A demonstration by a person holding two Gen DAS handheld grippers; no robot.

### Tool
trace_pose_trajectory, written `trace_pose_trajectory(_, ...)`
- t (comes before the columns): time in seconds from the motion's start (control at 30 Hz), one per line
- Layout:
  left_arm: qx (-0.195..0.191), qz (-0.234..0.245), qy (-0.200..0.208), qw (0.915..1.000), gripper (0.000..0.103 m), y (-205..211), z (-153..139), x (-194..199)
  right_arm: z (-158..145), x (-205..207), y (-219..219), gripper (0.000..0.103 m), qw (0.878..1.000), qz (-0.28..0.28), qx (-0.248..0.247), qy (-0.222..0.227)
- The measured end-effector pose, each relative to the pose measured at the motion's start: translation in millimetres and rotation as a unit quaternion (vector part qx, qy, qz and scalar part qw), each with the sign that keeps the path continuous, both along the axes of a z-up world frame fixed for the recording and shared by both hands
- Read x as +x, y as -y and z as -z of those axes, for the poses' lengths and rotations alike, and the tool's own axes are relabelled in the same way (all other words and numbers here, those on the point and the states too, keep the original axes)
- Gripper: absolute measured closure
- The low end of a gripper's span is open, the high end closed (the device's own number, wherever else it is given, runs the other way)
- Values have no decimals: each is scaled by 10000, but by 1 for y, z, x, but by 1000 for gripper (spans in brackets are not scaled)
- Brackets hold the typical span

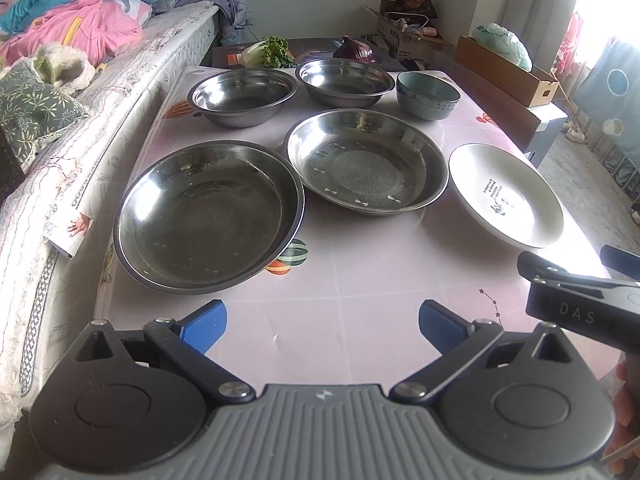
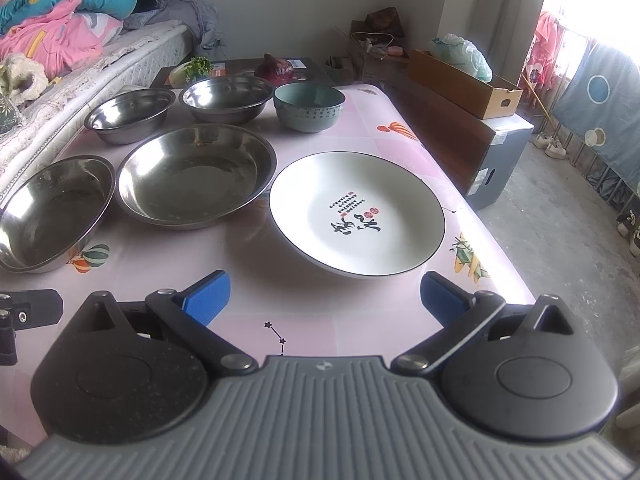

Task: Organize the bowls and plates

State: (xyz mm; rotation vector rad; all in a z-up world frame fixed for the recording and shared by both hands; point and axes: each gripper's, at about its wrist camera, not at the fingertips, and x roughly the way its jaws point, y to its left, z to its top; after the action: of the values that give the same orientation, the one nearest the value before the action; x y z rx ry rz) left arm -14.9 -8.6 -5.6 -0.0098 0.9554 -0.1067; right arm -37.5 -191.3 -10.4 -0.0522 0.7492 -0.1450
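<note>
Two large steel plates sit in the near row, the left one (image 1: pixel 208 216) (image 2: pixel 48 212) and the middle one (image 1: pixel 366 160) (image 2: pixel 196 174). A white ceramic plate with black calligraphy (image 2: pixel 356 212) (image 1: pixel 506 194) lies to their right. Behind them stand two steel bowls (image 1: pixel 242 96) (image 1: pixel 344 80) (image 2: pixel 130 114) (image 2: pixel 228 98) and a teal ceramic bowl (image 1: pixel 427 94) (image 2: pixel 309 106). My left gripper (image 1: pixel 322 326) is open and empty, just short of the left steel plate. My right gripper (image 2: pixel 324 298) is open and empty, just short of the white plate.
The table (image 2: pixel 360 136) has a pink patterned cloth. A bed with quilts (image 1: pixel 80 60) runs along its left side. Lettuce (image 1: pixel 266 52) and a red onion (image 1: pixel 356 52) lie on a board beyond the bowls. Cardboard boxes (image 2: pixel 464 80) and a cabinet stand to the right.
</note>
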Motion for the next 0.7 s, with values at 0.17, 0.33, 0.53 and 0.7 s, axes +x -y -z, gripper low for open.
trace_pose_trajectory(0.17, -11, 34, 13, 10000, 0, 1, 0, -2, -1, -3, 0, 1, 10000, 1, 24, -32)
trace_pose_trajectory(0.33, -11, 32, 18, 10000, 0, 1, 0, -2, -1, -3, 2, 1, 9999, 25, 78, -65)
trace_pose_trajectory(0.53, -9, 14, -6, 10000, 0, 1, -1, -2, 0, -2, 1, 1, 9999, 1, 83, -80)
trace_pose_trajectory(0.7, -5, -13, -3, 10000, 0, 0, -1, -1, 0, -2, 0, 1, 9999, -12, 83, -83)
